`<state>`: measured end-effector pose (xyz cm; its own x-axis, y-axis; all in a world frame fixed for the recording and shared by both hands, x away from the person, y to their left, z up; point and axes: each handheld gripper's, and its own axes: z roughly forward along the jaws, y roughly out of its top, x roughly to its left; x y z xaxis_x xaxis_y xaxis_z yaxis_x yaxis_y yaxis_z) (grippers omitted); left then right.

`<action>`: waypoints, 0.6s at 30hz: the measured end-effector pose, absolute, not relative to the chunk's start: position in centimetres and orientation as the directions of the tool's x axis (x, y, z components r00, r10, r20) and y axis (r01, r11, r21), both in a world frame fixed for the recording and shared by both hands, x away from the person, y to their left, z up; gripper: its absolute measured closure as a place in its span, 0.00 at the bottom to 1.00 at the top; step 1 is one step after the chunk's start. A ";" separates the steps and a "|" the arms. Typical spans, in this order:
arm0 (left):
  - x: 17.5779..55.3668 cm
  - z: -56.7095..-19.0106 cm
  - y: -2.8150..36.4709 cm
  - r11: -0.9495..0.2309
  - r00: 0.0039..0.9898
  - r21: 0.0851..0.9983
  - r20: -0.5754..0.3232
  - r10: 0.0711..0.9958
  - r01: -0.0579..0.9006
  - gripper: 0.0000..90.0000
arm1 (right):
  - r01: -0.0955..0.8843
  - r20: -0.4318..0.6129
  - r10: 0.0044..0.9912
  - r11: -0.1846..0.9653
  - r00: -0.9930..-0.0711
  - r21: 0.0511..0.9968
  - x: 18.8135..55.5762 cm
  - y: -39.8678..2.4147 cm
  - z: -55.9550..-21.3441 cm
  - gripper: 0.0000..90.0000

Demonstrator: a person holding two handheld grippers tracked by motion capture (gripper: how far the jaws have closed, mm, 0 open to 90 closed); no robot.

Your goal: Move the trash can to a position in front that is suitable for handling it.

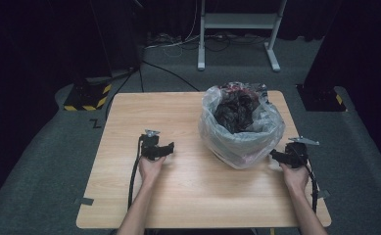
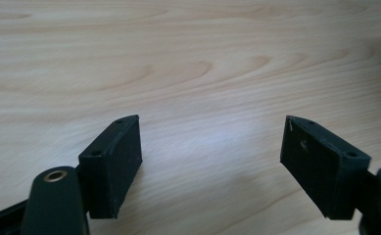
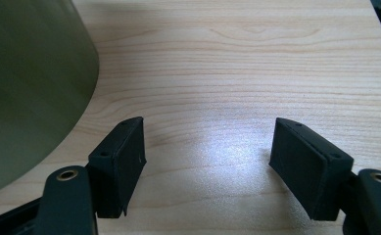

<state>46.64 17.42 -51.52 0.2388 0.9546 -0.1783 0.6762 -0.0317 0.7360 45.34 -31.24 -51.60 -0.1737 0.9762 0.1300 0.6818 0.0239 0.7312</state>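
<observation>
Both pairs of jaws stand wide apart with nothing between them. In the left gripper view, the left gripper point(image 2: 210, 147) shows its two black pads spread over bare wood grain, gripping nothing. In the right gripper view, the right gripper point(image 3: 207, 147) is spread just as wide over the counter, its pads likewise clear of any object; a smooth olive-green wall, the side of the bin point(image 3: 26, 88), rises close beside one jaw without touching it.

From the high view, the left gripper point(image 1: 166, 148) sits held in the person's left hand point(image 1: 150, 169) near the middle of the counter point(image 1: 129, 196), pointing toward the bin and well apart from it. The right gripper point(image 1: 276, 155) lies in the right hand point(image 1: 295, 175) near the counter's right edge, its tips just beside the base of the bin.

The bin point(image 1: 241, 128) stands upright on the right half of the counter, lined with a clear plastic bag point(image 1: 271, 125) that drapes over its rim. Dark crumpled waste point(image 1: 234, 110) fills the inside.
</observation>
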 end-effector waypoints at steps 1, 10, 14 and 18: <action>46.6 -51.5 17.4 -0.032 0.239 0.736 -0.178 0.955 0.676 0.25 | 0.682 0.130 0.976 0.024 -0.174 0.731 45.3 -31.2 -51.6 0.32; 48.8 -50.5 13.2 -0.060 0.308 0.752 -0.195 0.931 0.656 0.25 | 0.669 0.125 0.975 0.031 -0.184 0.743 46.5 -30.3 -51.0 0.35; 49.6 -50.2 11.0 -0.067 0.343 0.759 -0.213 0.915 0.648 0.25 | 0.675 0.154 0.972 0.007 -0.179 0.738 47.4 -29.8 -50.8 0.33; 50.1 -50.2 9.5 -0.042 0.355 0.775 -0.240 0.903 0.631 0.25 | 0.666 0.156 0.970 0.010 -0.189 0.746 48.0 -29.2 -50.5 0.33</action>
<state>50.10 9.52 -50.22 0.3551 0.9034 -0.2402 0.6308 -0.0419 0.7748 47.99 -29.19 -50.46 -0.1887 0.9696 0.1561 0.6664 0.0097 0.7455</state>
